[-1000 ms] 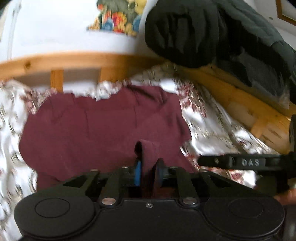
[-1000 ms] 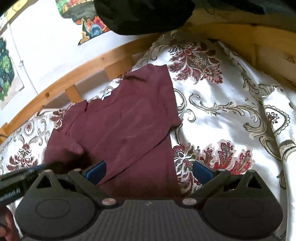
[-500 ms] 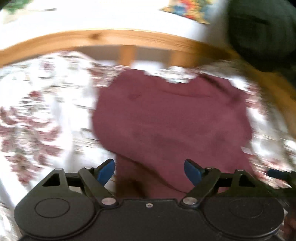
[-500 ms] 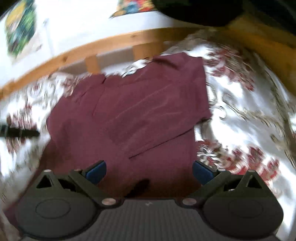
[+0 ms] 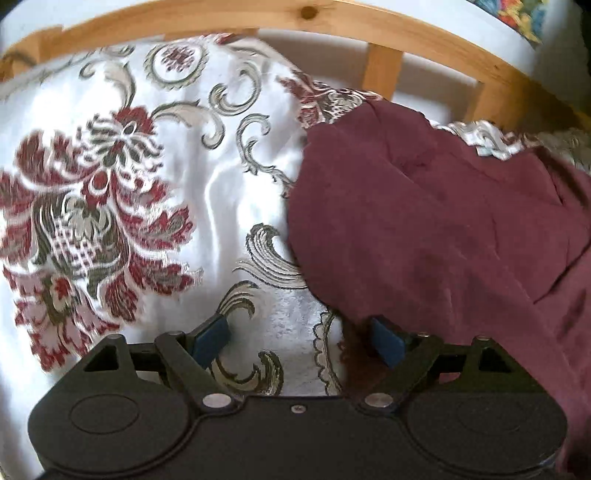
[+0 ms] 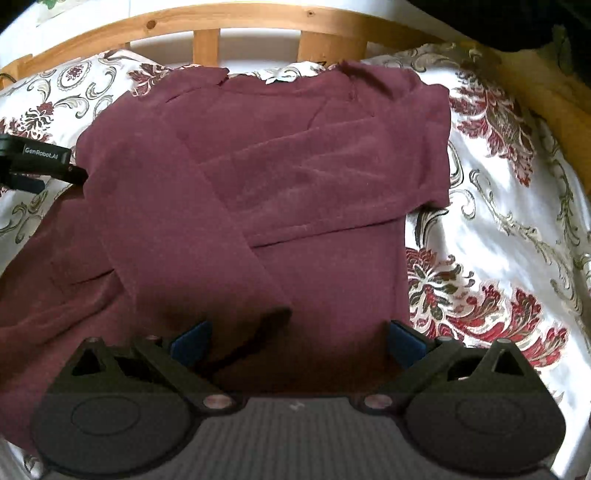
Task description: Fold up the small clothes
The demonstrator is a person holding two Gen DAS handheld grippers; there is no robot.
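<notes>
We see a white bedspread (image 6: pixel 517 177) with red and grey floral scrollwork covering the bed, bounded at the far side by a slatted pine bed rail (image 6: pixel 258 22). Spread flat on it lies the maroon shirt (image 6: pixel 295 155), its collar toward the rail and both sleeves folded in across the chest, one overlapping the other. Our right gripper (image 6: pixel 297 341) hangs over the shirt's near hem with its jaws wide apart, blue pads (image 6: pixel 192 341) clear of the cloth and nothing pinched. Our left gripper (image 5: pixel 297 341) sits at the shirt's left edge, mostly over bare bedspread; its jaws have just been opening and now stand apart, the right pad just beside a fold of maroon fabric but not clamping it, and nothing is held between them
</notes>
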